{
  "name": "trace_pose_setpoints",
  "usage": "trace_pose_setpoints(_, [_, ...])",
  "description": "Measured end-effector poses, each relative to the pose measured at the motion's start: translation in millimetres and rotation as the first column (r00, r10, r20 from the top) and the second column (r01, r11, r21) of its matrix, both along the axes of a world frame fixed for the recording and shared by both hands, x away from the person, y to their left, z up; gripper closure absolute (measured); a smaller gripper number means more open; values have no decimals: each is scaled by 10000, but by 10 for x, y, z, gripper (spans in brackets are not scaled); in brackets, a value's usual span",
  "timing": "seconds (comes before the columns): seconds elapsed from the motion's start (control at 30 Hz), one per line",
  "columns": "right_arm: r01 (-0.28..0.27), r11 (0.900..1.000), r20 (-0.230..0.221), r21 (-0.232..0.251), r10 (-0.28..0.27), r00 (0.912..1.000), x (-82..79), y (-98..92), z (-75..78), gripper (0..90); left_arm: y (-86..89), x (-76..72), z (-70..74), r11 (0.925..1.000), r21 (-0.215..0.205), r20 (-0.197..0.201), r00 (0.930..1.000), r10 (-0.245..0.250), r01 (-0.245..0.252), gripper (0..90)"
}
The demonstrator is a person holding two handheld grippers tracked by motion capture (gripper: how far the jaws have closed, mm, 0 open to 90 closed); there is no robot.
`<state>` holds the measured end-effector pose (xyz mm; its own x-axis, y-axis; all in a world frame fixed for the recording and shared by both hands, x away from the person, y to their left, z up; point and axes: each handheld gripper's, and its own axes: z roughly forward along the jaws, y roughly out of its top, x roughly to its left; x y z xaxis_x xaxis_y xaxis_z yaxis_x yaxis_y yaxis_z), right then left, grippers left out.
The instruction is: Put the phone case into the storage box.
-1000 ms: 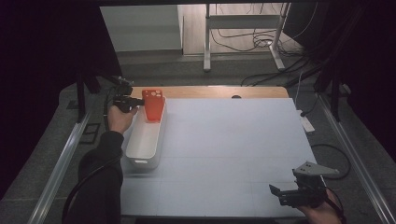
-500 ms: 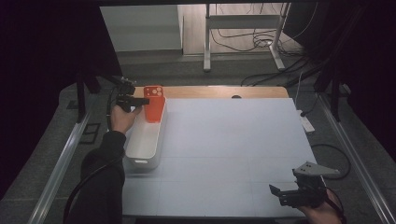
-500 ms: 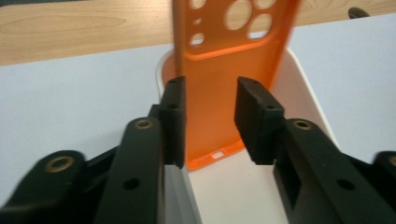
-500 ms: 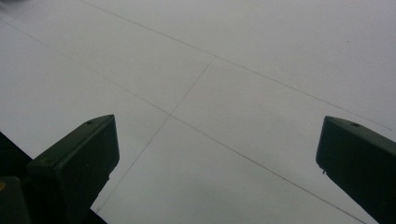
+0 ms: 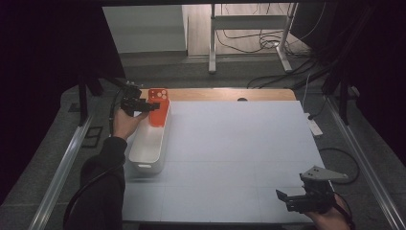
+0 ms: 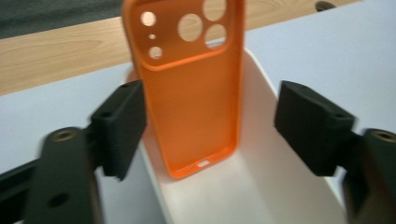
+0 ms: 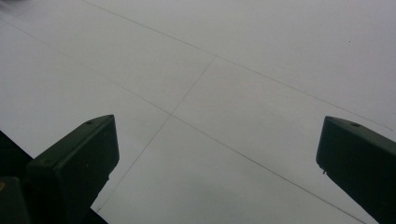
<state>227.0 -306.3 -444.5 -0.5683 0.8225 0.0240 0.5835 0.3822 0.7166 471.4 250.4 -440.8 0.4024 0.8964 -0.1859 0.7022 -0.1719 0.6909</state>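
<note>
Orange phone case (image 6: 194,88) stands upright at the white bin's (image 5: 149,143) far end — left claw (image 6: 210,126) just spreading, pads clear. Right claw (image 7: 210,158) spread, idle. Risk: unsupported case topples if brushed.

Lab test bench, white table (image 5: 239,158), floor cables (image 5: 268,43), metal frame (image 5: 249,21)

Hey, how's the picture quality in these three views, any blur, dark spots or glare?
High view: the white table is evenly lit, the surroundings nearly black, no glare. Left gripper view: the orange phone case in the white bin is fairly sharp, while the near fingers are soft and blurred. Right gripper view: dim, flat grey light on the table, fingers dark, no glare.
</note>
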Motion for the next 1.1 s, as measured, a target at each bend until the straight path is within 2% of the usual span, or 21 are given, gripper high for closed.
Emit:
trace_pose_setpoints(0.07, [1, 10000, 0, 1, -1, 10000, 0, 0, 0, 0, -8, -19, 5, 10000, 12, 59, 10000, -48, 48, 159])
trace_pose_setpoints(0.37, [-15, 10000, 26, -18, 15, 10000, -2, 3, 0, 0, -47, -147, 59, 9978, -207, 295, 9976, -626, 632, 60])
trace_pose_setpoints(0.67, [-23, 10000, 23, -43, 23, 10000, -2, 6, 0, 0, -43, -254, 97, 9940, -532, 426, 9947, -933, 955, 37])
trace_pose_setpoints(1.1, [-33, 10000, 34, -61, 34, 10000, -2, 7, -1, 0, -89, -354, 100, 9927, -210, 623, 9911, -1176, 1191, 24])
